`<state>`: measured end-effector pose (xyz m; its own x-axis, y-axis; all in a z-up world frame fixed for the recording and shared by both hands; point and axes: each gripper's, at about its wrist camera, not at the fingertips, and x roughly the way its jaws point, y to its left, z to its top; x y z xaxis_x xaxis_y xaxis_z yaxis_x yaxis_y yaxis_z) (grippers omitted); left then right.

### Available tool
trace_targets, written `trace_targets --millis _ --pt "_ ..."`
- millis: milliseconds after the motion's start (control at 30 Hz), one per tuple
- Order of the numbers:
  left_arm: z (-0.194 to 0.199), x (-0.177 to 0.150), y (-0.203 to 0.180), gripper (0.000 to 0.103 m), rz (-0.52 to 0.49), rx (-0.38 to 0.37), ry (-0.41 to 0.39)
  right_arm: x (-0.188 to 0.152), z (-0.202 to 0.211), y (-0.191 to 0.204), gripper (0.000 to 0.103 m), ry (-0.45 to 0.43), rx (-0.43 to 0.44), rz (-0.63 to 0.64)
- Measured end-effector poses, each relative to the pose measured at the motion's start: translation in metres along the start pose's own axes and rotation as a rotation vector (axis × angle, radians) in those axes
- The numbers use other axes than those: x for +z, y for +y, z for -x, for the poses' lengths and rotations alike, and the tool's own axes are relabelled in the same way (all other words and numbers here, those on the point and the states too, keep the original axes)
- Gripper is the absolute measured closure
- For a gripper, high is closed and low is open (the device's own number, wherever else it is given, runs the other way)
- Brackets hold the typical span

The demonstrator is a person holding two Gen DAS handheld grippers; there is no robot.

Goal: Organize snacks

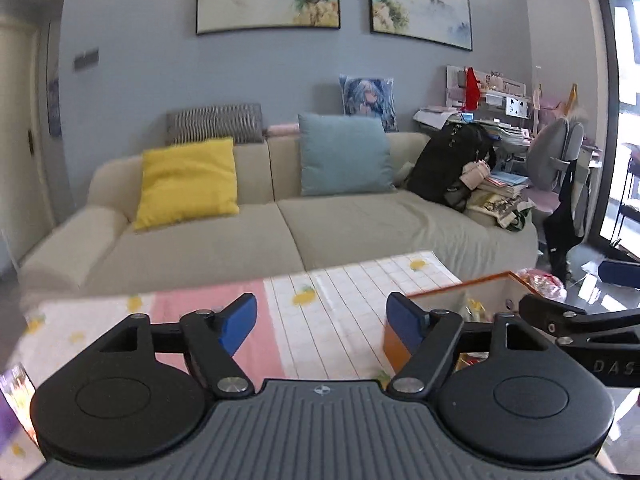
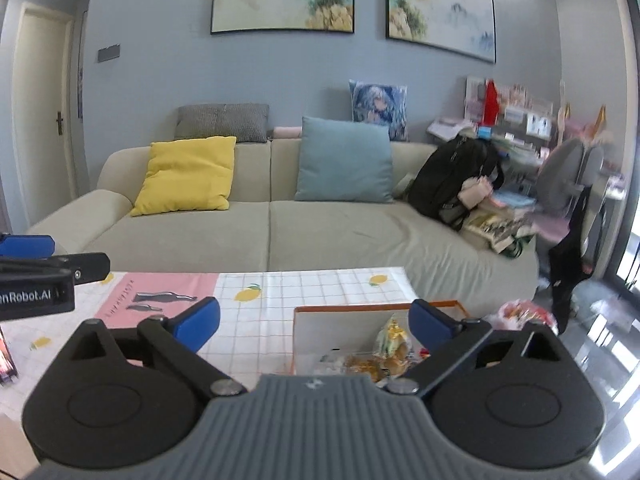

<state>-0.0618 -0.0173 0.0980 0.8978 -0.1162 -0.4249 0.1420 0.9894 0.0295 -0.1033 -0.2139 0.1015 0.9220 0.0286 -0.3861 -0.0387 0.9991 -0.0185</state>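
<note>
An orange box (image 2: 372, 309) with a white inside stands on the table's right part; several wrapped snacks (image 2: 390, 350) lie in it. It also shows in the left wrist view (image 1: 456, 290). My right gripper (image 2: 314, 324) is open and empty, held above the table with its right finger over the box. My left gripper (image 1: 322, 322) is open and empty, above the tablecloth, left of the box. The right gripper's arm shows at the right edge of the left wrist view (image 1: 576, 320). A purple packet (image 1: 14, 404) lies at the table's near left.
The table has a checked cloth with lemons and pink panels (image 2: 256, 292). A beige sofa (image 2: 280, 224) with yellow and blue cushions stands behind it. A black backpack (image 2: 452, 176) and piled papers sit on the sofa's right end. A red bag (image 2: 524, 312) lies on the floor.
</note>
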Motion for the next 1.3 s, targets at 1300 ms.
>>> trace_targets --millis 1300 --pt "-0.022 -0.065 0.003 0.015 0.029 0.048 0.312 -0.077 -0.020 0.007 0.003 0.236 -0.072 0.012"
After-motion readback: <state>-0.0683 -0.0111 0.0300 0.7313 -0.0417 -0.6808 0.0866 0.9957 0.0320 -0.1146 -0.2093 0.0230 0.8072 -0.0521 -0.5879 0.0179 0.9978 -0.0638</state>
